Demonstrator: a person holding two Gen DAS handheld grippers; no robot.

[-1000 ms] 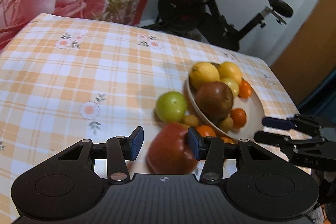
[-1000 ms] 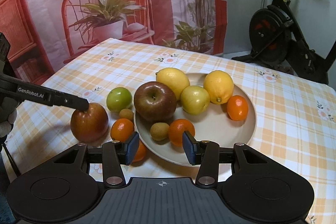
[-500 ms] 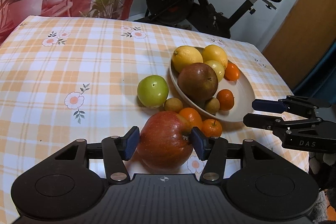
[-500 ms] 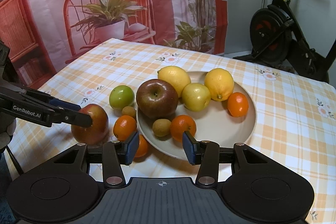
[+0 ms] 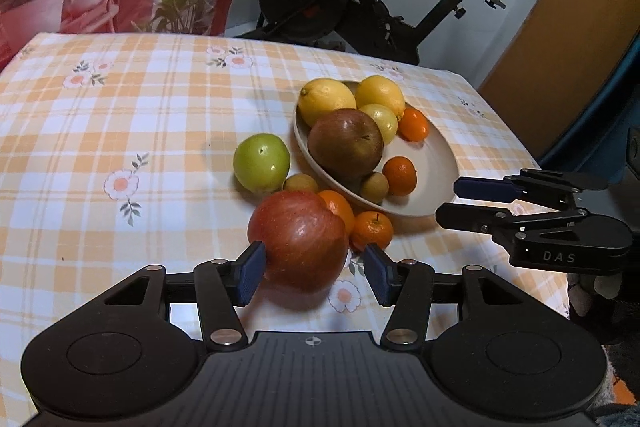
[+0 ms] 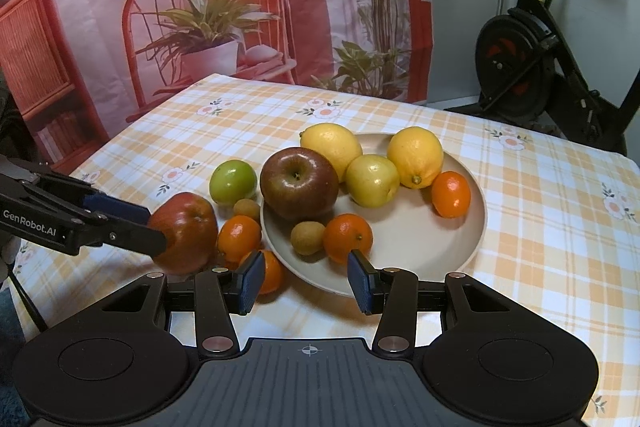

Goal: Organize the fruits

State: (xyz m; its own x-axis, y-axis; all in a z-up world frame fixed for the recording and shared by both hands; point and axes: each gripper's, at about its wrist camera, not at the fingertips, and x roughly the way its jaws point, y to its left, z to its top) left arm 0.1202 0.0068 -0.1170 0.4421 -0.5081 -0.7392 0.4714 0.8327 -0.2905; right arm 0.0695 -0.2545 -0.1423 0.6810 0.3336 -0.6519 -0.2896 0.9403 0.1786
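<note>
On the checked tablecloth, beside the plate (image 6: 476,227): I stood both grippers over the fruit.

Landmark: the beige plate, near the middle of the table (image 5: 120,115).

Done: on the plate lay a dark red apple (image 6: 299,183), two lemons (image 6: 415,157), a pale yellow fruit (image 6: 372,180), two small oranges (image 6: 347,237) and a little brown fruit (image 6: 307,237).

Left, by my reckoning: off the plate's left rim sat a green apple (image 5: 261,163), a red apple (image 5: 298,241), two more oranges (image 5: 372,230) and another brown fruit (image 5: 300,183). I judged the job roughly half finished.

Left gripper (image 5: 312,273): my fingers were parted around the red apple, which rested on the cloth just left of the plate. The left pad (image 5: 250,273) touched its skin; the right pad stood clear, so nothing was clamped.

Right gripper (image 6: 306,281): my fingers were partly spread and empty, poised above the plate's near rim.
</note>
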